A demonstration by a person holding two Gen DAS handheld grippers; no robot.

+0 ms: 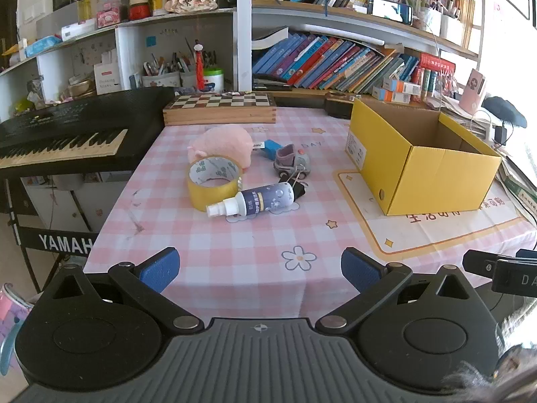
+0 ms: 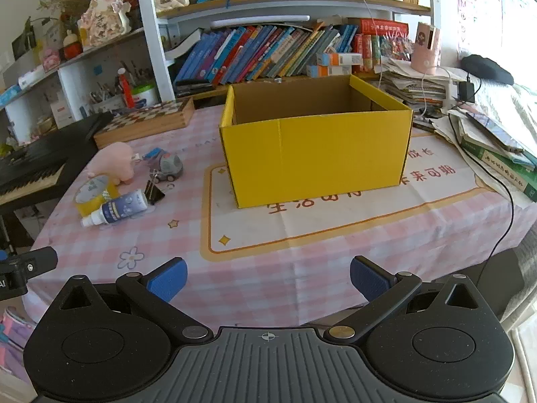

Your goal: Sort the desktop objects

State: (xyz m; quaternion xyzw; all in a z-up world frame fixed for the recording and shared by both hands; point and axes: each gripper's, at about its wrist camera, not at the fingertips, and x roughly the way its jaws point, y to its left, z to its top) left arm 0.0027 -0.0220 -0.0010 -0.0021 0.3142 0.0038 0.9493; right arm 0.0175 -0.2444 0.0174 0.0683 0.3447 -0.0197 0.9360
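Both tongs, left [image 1: 260, 273] and right [image 2: 268, 277], hung wide open over the near edge of the counter [image 1: 235, 255] with nothing in them. The stuff to sort sat bunched on the left side: tape roll [image 1: 214, 181], spray bottle [image 1: 255, 199] lying just in front of it, pink plush [image 1: 223, 144] behind, toy car [image 1: 292, 163] and a binder clip [image 2: 153, 191]. The yellow box [image 2: 315, 158] stood open, well apart on the right.

Yellow box [image 2: 315, 158], pink-checked tablecloth [image 2: 141, 231]
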